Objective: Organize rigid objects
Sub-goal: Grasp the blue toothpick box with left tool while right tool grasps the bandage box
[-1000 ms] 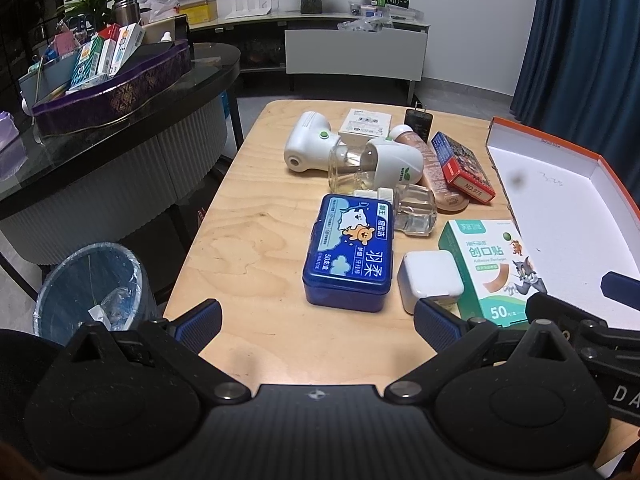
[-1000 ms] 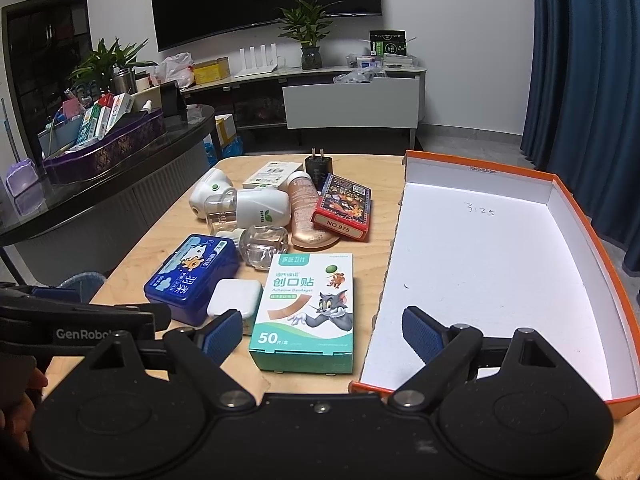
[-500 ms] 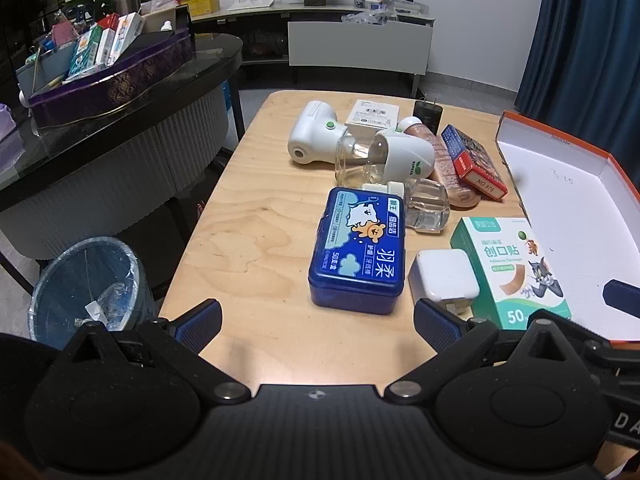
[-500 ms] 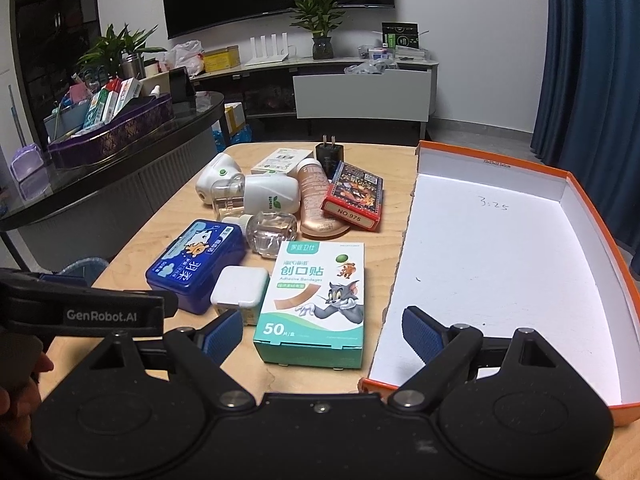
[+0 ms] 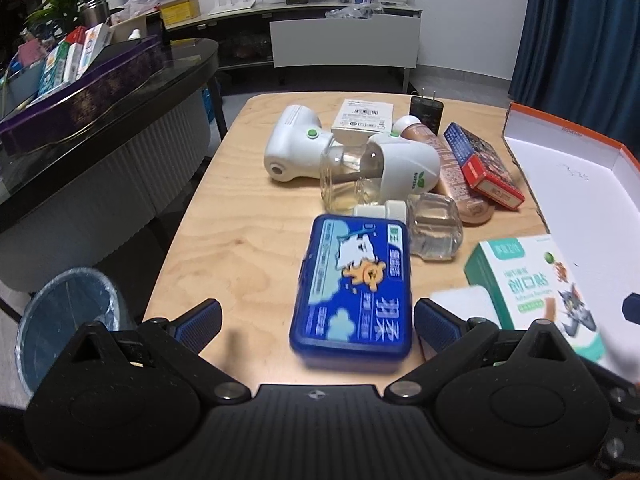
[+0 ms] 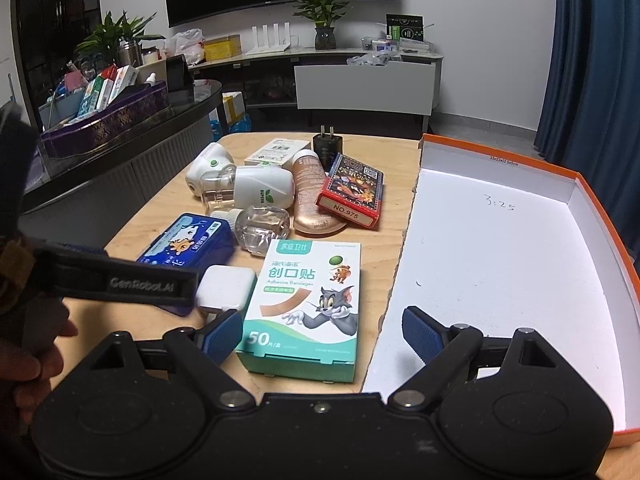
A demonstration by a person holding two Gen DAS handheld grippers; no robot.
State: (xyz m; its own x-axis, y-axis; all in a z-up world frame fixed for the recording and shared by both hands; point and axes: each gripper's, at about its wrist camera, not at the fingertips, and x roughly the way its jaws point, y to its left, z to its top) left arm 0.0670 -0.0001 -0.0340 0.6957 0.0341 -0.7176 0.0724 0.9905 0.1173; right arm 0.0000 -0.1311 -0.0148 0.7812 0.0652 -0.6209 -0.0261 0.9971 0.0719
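1. On my wooden table point(image 5: 240, 240) the clutter sits in one tight cluster: a blue plastic case point(image 5: 354, 288) nearest my left gripper point(image 5: 318, 322), a white square adapter point(image 6: 226, 286) just beside it, and a green-and-white bandage box point(image 6: 306, 304) touching the adapter's right side.
2. Behind them lie a clear glass bottle point(image 6: 262, 226) on its side, two white dispensers point(image 5: 296, 148), a tan tube point(image 6: 310, 192), a red card box point(image 6: 352, 192) and a black plug point(image 6: 327, 146), all crowded together.
3. The orange-rimmed tray point(image 6: 600, 216), white inside, lies along the right of the table, touching nothing but the table edge area near the bandage box.
4. My left gripper hovers low over the blue case, fingers spread wide, holding nothing.
5. My right gripper point(image 6: 322, 336) hangs before the bandage box, fingers wide apart and empty; the box stands between the blue ribbed pads point(image 6: 222, 334).
6. A person's hand point(image 6: 28, 356) grips the left handle at the right view's edge.
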